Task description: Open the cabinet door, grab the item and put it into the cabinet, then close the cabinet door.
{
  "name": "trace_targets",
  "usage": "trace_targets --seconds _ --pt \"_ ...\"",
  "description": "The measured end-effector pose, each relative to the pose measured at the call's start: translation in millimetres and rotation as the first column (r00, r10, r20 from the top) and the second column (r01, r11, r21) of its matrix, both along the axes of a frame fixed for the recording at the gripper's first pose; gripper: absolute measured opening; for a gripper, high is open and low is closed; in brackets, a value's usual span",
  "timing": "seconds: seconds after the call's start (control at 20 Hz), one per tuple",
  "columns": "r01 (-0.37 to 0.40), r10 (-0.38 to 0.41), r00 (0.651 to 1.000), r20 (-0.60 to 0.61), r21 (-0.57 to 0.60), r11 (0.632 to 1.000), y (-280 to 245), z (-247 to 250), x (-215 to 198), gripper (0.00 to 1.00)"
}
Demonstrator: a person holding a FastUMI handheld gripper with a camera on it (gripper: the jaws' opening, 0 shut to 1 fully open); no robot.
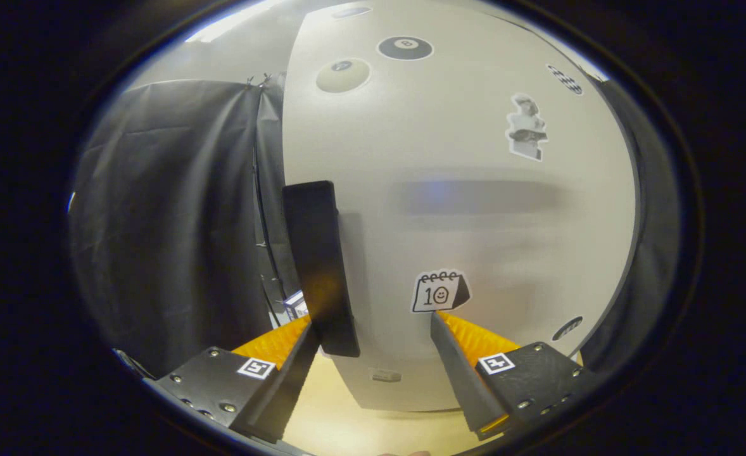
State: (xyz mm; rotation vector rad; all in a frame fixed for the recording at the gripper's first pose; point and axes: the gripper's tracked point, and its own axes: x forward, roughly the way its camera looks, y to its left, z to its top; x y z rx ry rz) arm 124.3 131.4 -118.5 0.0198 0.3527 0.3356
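Door: the cabinet door (pixel 474 221) stands close ahead, seemingly shut.
Handle: the dark handle (pixel 319 266) lies between the fingers, near the left one.
Hand-held gripper (pixel 373 329): spread wide around the handle, gripping nothing, placed for a pull or push.

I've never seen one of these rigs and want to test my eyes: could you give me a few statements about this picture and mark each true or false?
1. The cabinet door carries several stickers, one a small calendar sticker. True.
2. The hand-held gripper is shut tight, fingers touching. False: its fingers stand apart, open.
3. A dark upright handle sits near the door's edge, just ahead of the gripper's left finger. True.
4. The gripper is carrying the item to be stored. False: nothing lies between the fingers.
5. The door is bright red. False: it is pale, off-white.
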Motion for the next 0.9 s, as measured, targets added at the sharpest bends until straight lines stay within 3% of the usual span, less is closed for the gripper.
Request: trace_targets --seconds 0.9 --pt "-0.049 0.060 0.985 0.163 -0.070 0.996 7.5 9.2 -6.1 1.00"
